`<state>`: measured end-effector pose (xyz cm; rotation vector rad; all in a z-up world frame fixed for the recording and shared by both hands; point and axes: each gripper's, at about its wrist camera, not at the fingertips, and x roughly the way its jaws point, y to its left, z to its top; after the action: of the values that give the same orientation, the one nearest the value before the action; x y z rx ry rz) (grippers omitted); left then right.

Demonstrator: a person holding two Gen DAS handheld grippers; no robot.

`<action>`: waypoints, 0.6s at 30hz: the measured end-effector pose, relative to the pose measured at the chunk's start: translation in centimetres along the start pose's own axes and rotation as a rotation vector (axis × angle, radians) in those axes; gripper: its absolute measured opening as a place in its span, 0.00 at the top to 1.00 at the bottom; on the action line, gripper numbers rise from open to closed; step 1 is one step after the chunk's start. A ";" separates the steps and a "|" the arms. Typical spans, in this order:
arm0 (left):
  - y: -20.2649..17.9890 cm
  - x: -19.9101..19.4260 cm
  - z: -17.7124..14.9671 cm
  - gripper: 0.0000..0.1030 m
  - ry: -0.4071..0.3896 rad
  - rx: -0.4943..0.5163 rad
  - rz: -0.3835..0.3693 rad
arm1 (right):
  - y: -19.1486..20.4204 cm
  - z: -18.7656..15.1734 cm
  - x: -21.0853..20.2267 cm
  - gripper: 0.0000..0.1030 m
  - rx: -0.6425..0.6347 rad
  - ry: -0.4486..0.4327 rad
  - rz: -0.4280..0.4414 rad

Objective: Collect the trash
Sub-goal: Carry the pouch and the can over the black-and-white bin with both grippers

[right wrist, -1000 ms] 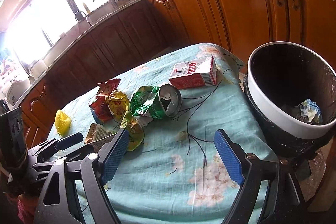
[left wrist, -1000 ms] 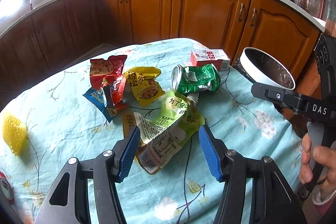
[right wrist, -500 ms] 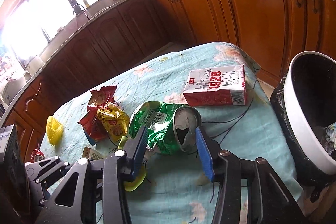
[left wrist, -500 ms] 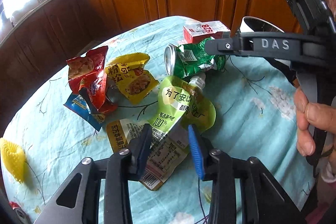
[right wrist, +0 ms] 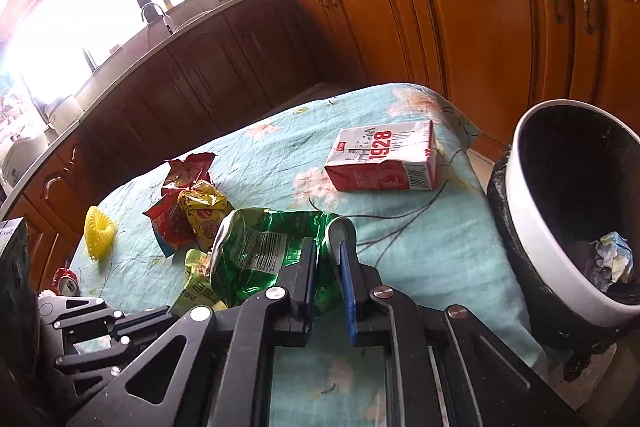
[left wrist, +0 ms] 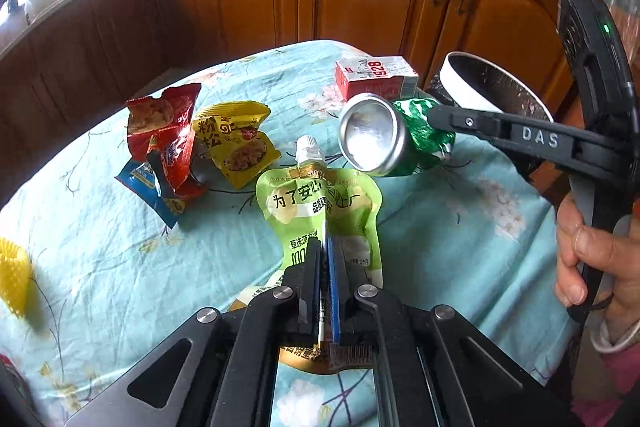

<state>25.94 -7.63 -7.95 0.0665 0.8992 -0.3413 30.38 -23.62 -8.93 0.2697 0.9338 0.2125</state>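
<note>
Leftmost, a yellow ribbed plastic piece (left wrist: 12, 281) lay on the turquoise floral tablecloth (left wrist: 100, 243), with red, blue and yellow crumpled snack wrappers (left wrist: 188, 147) farther in. At centre, the left gripper (left wrist: 325, 267) was pressed together on the lower edge of a flat green spouted drink pouch (left wrist: 320, 203), whose capped spout pointed away from the fingers. Right of the pouch, the right gripper (right wrist: 328, 259) pinched a crushed green aluminium can (right wrist: 260, 251); the can was raised off the cloth. Beyond it lay a red-and-white milk carton (right wrist: 384, 163). Rightmost stood a white-rimmed black waste bin (right wrist: 520, 187) beside the table edge, crumpled paper inside.
</note>
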 end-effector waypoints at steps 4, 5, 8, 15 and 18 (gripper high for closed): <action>-0.3 -0.6 -0.4 0.98 -0.023 -0.042 -0.028 | -1.0 -1.1 -2.4 0.89 -0.007 -0.017 -0.017; -0.6 -0.8 -0.5 0.98 -0.030 -0.049 -0.033 | -1.3 -1.4 -3.0 0.89 -0.006 -0.020 -0.015; -1.2 -1.6 -0.6 0.98 -0.049 -0.069 -0.053 | -2.0 -1.9 -4.6 0.89 -0.004 -0.035 -0.023; -3.8 -2.1 -0.2 0.98 -0.065 -0.070 -0.101 | -4.1 -2.6 -7.9 0.89 0.017 -0.077 -0.050; -4.7 -2.1 0.2 0.98 -0.076 -0.068 -0.112 | -4.8 -2.9 -8.8 0.89 0.022 -0.088 -0.066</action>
<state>23.43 -11.55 -5.78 -0.0590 0.8404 -0.4148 23.28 -30.38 -5.41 0.2656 0.8573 0.1289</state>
